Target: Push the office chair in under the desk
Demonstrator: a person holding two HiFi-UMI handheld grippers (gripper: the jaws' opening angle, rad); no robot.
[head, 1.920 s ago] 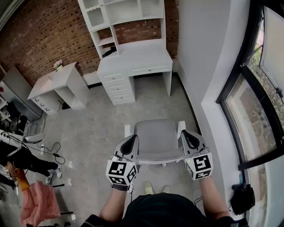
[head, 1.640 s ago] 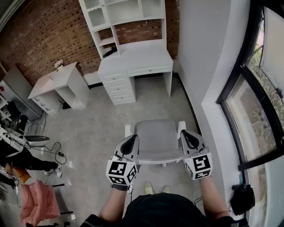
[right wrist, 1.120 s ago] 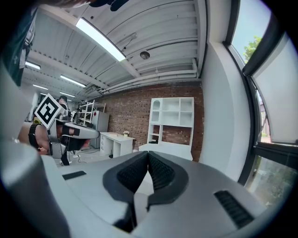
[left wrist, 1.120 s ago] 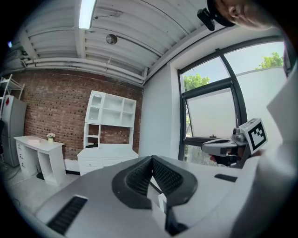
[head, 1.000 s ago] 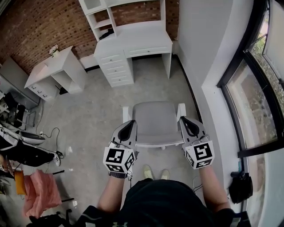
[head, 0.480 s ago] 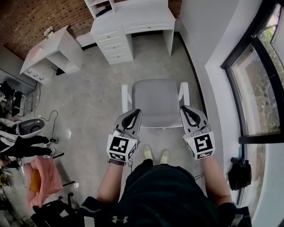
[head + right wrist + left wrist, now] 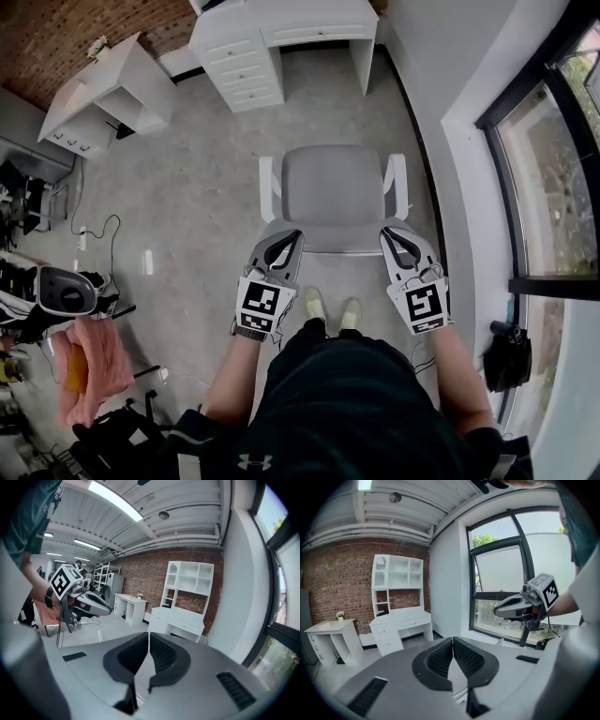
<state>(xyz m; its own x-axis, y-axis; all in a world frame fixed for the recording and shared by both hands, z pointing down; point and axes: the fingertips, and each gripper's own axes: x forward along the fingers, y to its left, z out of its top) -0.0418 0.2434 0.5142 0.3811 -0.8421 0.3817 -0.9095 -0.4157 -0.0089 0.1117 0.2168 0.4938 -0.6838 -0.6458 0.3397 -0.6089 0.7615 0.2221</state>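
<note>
The office chair (image 7: 332, 190) has a grey seat and white armrests. It stands on the floor, apart from the white desk (image 7: 281, 33) with drawers at the top of the head view. My left gripper (image 7: 287, 237) is shut and empty over the rear left corner of the chair. My right gripper (image 7: 388, 232) is shut and empty over the rear right corner. Whether either touches the chair I cannot tell. In the left gripper view the shut left gripper (image 7: 453, 643) points toward the desk (image 7: 401, 623), with the right gripper (image 7: 499, 611) beside it. In the right gripper view the shut right gripper (image 7: 149, 638) points at the desk (image 7: 180, 618).
A white side table (image 7: 98, 89) stands at the far left by the brick wall. Cables (image 7: 98, 248), a pink cloth (image 7: 89, 361) and dark gear lie on the floor at the left. A white wall and window (image 7: 544, 178) run along the right, with a black bag (image 7: 506, 354) below.
Both grippers have come down to the chair's rear edge, still shut. The head view has tilted down, so the desk now sits at the top edge.
</note>
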